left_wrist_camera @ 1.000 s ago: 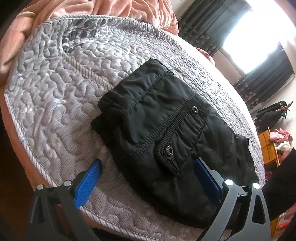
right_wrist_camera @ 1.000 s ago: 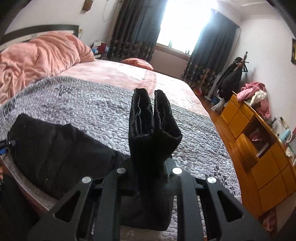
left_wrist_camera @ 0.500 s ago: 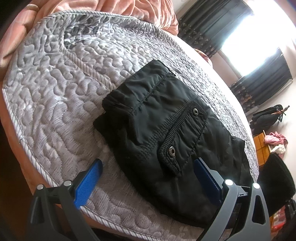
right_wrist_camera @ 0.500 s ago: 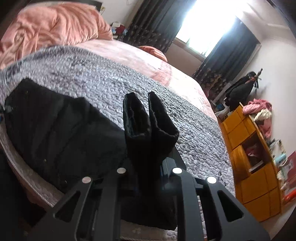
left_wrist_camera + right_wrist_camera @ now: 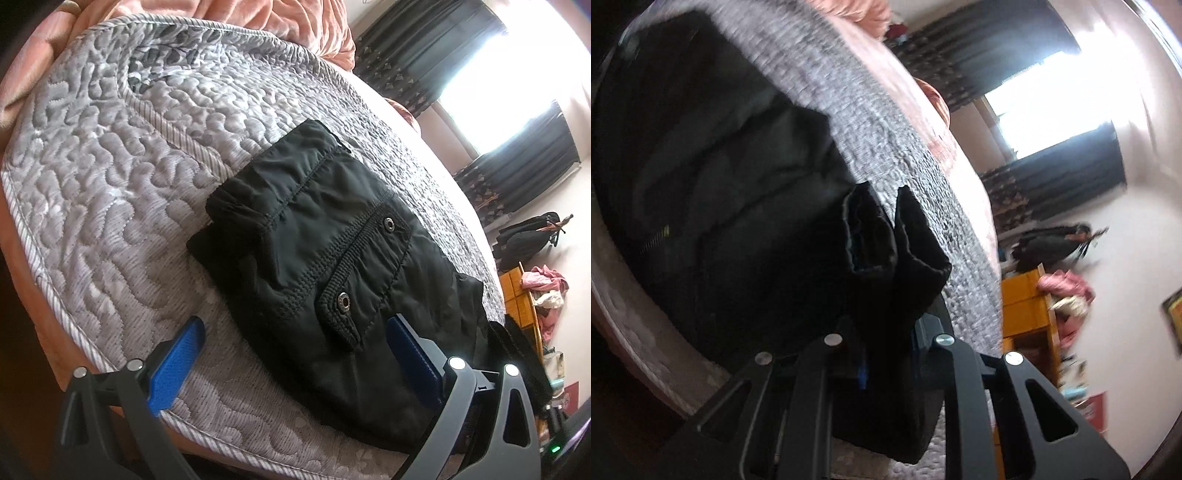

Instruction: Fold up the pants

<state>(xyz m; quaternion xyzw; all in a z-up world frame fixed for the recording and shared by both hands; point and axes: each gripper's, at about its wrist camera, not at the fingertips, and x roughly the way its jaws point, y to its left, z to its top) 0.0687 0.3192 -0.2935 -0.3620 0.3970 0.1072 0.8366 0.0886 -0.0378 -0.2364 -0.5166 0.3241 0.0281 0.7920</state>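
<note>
We found the black pants [image 5: 332, 258] lying on the grey quilted bedspread [image 5: 110, 184] at the near edge of the bed, already doubled into a thick block with the waistband end to the left. In the left wrist view their long axis ran from far left to near right, sloping down toward the other gripper. The snap-button pocket flap [image 5: 365, 273] faced up.

Our left gripper [image 5: 295, 354] hovered at the near edge with its jaws spread wide. The left blue pad [image 5: 177, 365] stood over bare bedspread, the right blue pad [image 5: 413, 354] over the dark cloth; whether it touched the fabric we could not tell. The jaws gripped nothing.

Our right gripper [image 5: 886, 354] had its jaws drawn narrow, clamped on the bunched leg ends [image 5: 894, 251], which rose between them as two upright lobes. The rest of the garment spread away to the left in that blurred view.

We judged that the coming fold turned on this: the free end sat in the right jaws at the right, and the waistband lay to the left, nearer the open left jaws, so the held end would travel leftward along the long axis.
</note>
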